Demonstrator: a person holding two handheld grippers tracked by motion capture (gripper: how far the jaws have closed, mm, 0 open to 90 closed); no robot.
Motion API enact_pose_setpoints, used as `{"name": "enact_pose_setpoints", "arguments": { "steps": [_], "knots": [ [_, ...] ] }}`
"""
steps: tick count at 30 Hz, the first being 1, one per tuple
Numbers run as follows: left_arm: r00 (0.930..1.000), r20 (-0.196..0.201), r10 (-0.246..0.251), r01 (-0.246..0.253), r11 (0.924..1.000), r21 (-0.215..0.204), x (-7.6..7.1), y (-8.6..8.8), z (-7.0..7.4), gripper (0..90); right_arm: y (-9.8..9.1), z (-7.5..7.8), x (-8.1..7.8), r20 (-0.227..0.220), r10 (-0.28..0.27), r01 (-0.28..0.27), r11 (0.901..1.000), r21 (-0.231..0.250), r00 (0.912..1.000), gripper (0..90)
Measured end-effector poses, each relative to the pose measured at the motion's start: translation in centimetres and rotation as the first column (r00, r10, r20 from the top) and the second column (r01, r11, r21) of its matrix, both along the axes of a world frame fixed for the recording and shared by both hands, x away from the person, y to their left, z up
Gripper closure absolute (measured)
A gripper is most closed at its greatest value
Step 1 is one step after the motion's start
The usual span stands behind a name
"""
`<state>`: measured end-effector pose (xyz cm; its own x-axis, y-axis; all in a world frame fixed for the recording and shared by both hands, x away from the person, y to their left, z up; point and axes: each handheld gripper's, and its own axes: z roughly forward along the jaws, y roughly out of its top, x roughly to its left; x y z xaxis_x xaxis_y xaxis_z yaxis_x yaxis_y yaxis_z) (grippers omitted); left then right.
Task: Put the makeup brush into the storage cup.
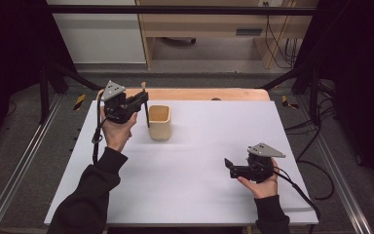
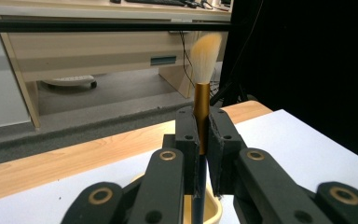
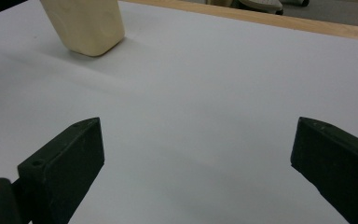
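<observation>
My left gripper (image 1: 144,100) is shut on a makeup brush (image 1: 147,116) and holds it upright, just left of a cream cup (image 1: 159,123) at the table's back left. In the left gripper view the jaws of the left gripper (image 2: 203,128) clamp the brush's gold ferrule (image 2: 201,105). Its pale bristles (image 2: 205,55) point up, and the dark handle runs down over the cup's rim (image 2: 213,211). At the front right, my right gripper (image 1: 229,168) is open and holds nothing. The right gripper (image 3: 198,154) points low across the table towards the cup (image 3: 86,25).
A white sheet (image 1: 199,161) covers the wooden table (image 1: 204,93). Black frame rails (image 1: 24,161) run down both sides. Behind the table stand wooden desk furniture (image 1: 199,24) and cables (image 1: 282,44) on the floor.
</observation>
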<state>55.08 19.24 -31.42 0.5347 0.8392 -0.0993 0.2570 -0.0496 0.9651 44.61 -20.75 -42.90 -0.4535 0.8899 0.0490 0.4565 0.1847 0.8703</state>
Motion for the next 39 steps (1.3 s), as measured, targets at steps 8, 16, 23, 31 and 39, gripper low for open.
{"name": "enact_pose_setpoints", "arguments": {
  "steps": [8,16,23,31,39],
  "knots": [
    [0.9999,0.007,0.009,-0.009,1.0,-0.003,1.0,-0.1,0.3,82.9,0.1,-0.1,0.0,-0.006,0.002,-0.002,1.0,0.004,1.0,3.1],
    [0.9998,0.012,0.017,-0.017,0.9999,-0.002,2.0,-0.3,0.6,82.9,0.0,0.0,0.0,-0.004,0.0,0.0,1.0,0.004,1.0,3.1],
    [0.9995,0.013,0.028,-0.028,0.9996,0.005,3.0,-0.4,0.5,82.9,0.1,0.0,0.0,-0.005,0.0,0.0,1.0,0.006,1.0,3.1],
    [0.9995,0.006,0.032,-0.032,0.9993,0.021,3.9,-0.8,-0.3,82.9,0.0,0.0,0.0,-0.003,0.003,-0.003,1.0,0.003,1.0,3.1],
    [0.9992,0.002,0.039,-0.039,0.9985,0.039,4.5,-1.0,-1.1,82.9,0.1,-0.1,0.1,-0.005,0.005,-0.005,1.0,-0.002,1.0,3.1]
  ]
}}
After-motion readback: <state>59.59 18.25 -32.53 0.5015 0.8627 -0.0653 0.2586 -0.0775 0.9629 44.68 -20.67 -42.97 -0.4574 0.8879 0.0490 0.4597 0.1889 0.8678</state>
